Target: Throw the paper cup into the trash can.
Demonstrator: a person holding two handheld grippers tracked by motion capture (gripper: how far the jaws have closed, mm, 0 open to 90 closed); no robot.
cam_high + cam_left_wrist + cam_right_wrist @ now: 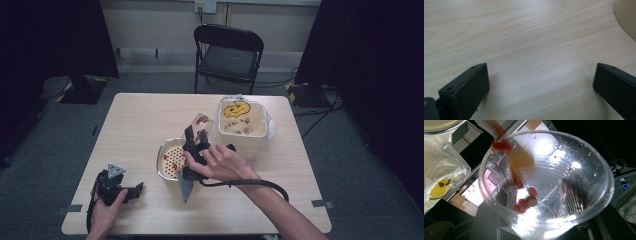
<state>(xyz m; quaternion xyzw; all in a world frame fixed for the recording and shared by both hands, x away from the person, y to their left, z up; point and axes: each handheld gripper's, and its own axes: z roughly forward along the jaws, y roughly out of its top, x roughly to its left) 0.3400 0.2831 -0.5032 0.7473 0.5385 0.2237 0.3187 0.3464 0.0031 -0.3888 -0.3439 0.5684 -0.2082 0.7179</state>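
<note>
My right gripper [196, 141] is shut on a clear plastic cup [202, 122], tipped over a metal strainer bowl [163, 161] at the table's middle. In the right gripper view the cup [544, 185] is wet inside, with a few small red pieces [527, 197] near its bottom. A red and orange blur [504, 147] streams past its rim. Red bits lie on the strainer's perforated insert [175, 160]. My left gripper [132, 190] rests on the table at the front left, its jaws wide open over bare wood [541, 85].
A white bin [252, 145] lined with a clear bag stands right of the strainer, with a banana peel [236, 108] inside. A black folding chair [227, 55] stands beyond the table's far edge. A pale curved rim [627, 20] shows at the left gripper view's top right.
</note>
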